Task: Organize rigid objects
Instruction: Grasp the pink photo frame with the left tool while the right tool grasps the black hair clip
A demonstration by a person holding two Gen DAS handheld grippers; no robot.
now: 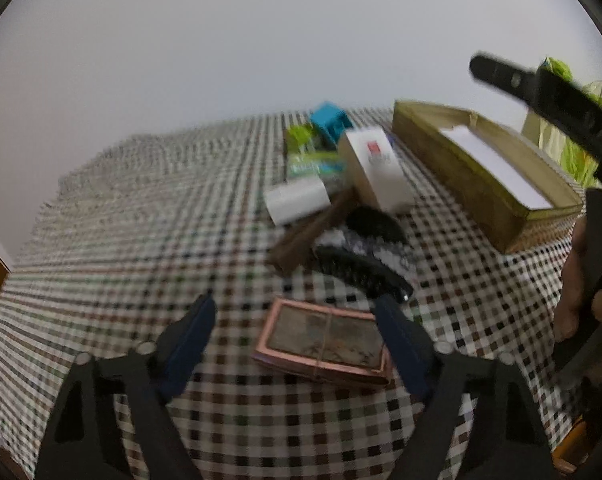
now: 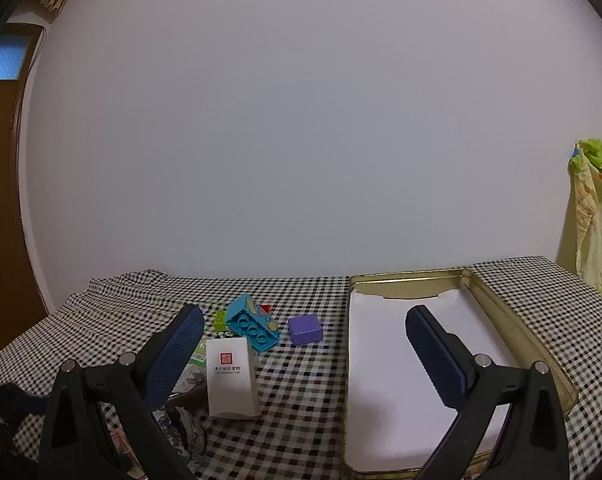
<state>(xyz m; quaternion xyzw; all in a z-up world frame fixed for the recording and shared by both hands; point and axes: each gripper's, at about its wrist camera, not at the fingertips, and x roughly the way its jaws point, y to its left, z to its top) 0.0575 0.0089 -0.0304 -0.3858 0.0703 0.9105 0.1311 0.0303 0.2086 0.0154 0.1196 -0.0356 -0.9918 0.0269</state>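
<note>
Both claws wide and empty, left claw (image 1: 297,332) straddling flat card pack (image 1: 325,342), right claw (image 2: 305,344) over tin (image 2: 517,320): thin pack may slip on cloth (image 1: 141,240).

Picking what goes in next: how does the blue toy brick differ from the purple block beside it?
The blue toy brick is longer than the purple block and lies tipped, showing round sockets on its underside; the purple block sits flat with plain faces. The brick touches the white carton; the block stands apart, nearer the gold tin. Both are small, rigid, and still outside the tin.
</note>
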